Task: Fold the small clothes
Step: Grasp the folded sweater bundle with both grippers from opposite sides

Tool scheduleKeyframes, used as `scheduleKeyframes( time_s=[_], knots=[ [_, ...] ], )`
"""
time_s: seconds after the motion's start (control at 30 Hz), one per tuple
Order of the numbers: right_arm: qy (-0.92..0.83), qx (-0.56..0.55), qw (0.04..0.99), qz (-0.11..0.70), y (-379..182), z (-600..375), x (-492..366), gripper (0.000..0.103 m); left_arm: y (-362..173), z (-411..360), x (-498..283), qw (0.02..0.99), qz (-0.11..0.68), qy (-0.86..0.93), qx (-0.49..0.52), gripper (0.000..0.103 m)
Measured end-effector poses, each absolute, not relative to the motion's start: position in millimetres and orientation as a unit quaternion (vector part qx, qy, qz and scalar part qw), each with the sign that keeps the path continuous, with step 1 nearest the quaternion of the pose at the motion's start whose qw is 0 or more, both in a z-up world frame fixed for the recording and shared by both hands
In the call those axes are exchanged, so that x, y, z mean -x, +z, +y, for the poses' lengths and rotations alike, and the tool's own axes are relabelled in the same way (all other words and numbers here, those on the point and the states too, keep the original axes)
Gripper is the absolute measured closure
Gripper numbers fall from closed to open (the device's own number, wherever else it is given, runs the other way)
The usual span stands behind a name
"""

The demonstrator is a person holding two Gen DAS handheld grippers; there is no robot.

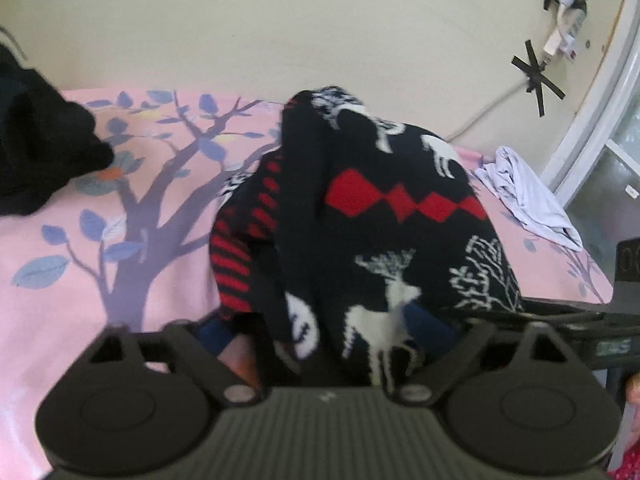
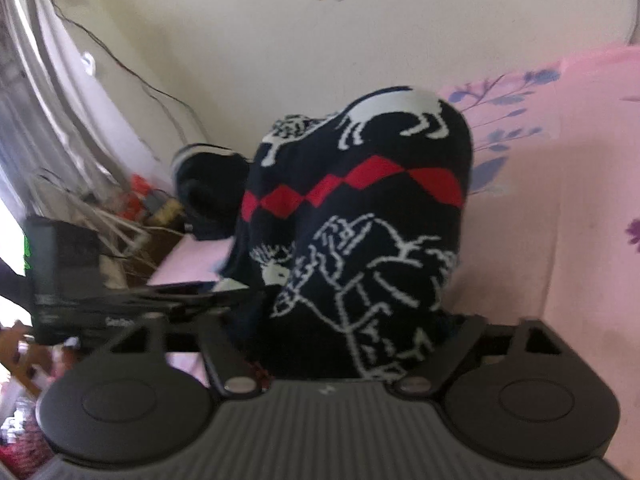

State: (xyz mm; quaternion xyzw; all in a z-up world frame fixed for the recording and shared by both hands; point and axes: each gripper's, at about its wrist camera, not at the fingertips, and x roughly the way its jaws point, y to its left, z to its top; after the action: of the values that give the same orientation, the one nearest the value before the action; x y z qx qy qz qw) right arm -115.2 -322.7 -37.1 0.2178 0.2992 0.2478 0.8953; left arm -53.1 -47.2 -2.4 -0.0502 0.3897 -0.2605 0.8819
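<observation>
Ribbed grey housing fills the bottom of both wrist views, with two round black discs on either side. Just beyond it, in the left wrist view, the left gripper [image 1: 326, 344] has a dark knitted sweater [image 1: 384, 208] bunched between its two black fingers; the fabric hides the fingertips, so whether the pads press on it cannot be told. That sweater is navy-black, with a band of red diamonds, white reindeer and white trees, and red stripes along one folded edge. It rises in a rumpled heap from a bed covered by a pink sheet [image 1: 80, 312] printed with a purple tree and blue leaves. On the sheet to the left lies a black garment [image 1: 36, 140], and to the far right a pale, crumpled cloth [image 1: 528, 196] near a window frame. A cream wall stands behind, with a white cable held by crosses of black tape [image 1: 538, 76]. In the right wrist view, the right gripper [image 2: 344, 344] likewise has the sweater piled between its fingers, its tips hidden too, so its hold is also unclear. At the left edge of this view part of the other gripper shows, beside a blurred clutter of cables and small items.
</observation>
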Motion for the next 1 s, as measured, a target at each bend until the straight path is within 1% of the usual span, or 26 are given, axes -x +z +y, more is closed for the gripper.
scheduleKeyframes(
  time_s=[0.03,0.07,0.1,0.17,0.23,0.33,0.5,0.6,0.63,0.67,0.73,0.8,0.87,0.97,1.0],
  knots=[
    [0.244,-0.227,0.895,0.297,-38,-328,117,0.04,-2,-48,53,0.879,0.391,-0.268,0.058,0.028],
    [0.242,-0.242,0.892,0.295,-39,-335,119,0.055,-1,-48,54,0.875,0.393,-0.274,0.068,0.031],
    [0.238,-0.258,0.889,0.294,-41,-343,123,0.063,1,-50,55,0.874,0.392,-0.277,0.072,0.033],
    [0.229,-0.271,0.889,0.291,-41,-352,132,0.068,5,-60,62,0.876,0.385,-0.283,0.063,0.036],
    [0.214,-0.26,0.899,0.281,-38,-356,150,0.068,8,-75,73,0.874,0.378,-0.302,0.052,0.038],
    [0.187,-0.23,0.921,0.253,-28,-368,184,0.068,11,-101,87,0.862,0.373,-0.341,0.047,0.038],
    [0.135,-0.254,0.93,0.229,-23,-416,246,0.068,14,-147,110,0.824,0.37,-0.426,0.049,0.038],
    [0.102,-0.243,0.94,0.217,-23,-432,273,0.067,11,-173,121,0.809,0.369,-0.455,0.036,0.037],
    [0.094,-0.24,0.941,0.219,-25,-434,277,0.066,9,-180,122,0.807,0.371,-0.458,0.029,0.035],
    [0.09,-0.243,0.939,0.225,-30,-437,278,0.065,5,-185,124,0.806,0.375,-0.457,0.022,0.034],
    [0.096,-0.27,0.929,0.236,-44,-442,275,0.056,-2,-190,126,0.807,0.385,-0.447,0.003,0.031],
    [0.098,-0.282,0.924,0.239,-55,-442,274,0.042,-5,-187,126,0.81,0.39,-0.438,-0.002,0.029],
    [0.101,-0.284,0.923,0.239,-61,-445,275,0.034,-3,-175,126,0.814,0.392,-0.429,0.001,0.025],
    [0.12,-0.286,0.922,0.231,-62,-445,277,0.023,11,-158,126,0.828,0.375,-0.416,0.011,0.015],
    [0.125,-0.284,0.923,0.226,-61,-446,278,0.015,15,-150,125,0.834,0.367,-0.411,0.015,0.01]
  ],
)
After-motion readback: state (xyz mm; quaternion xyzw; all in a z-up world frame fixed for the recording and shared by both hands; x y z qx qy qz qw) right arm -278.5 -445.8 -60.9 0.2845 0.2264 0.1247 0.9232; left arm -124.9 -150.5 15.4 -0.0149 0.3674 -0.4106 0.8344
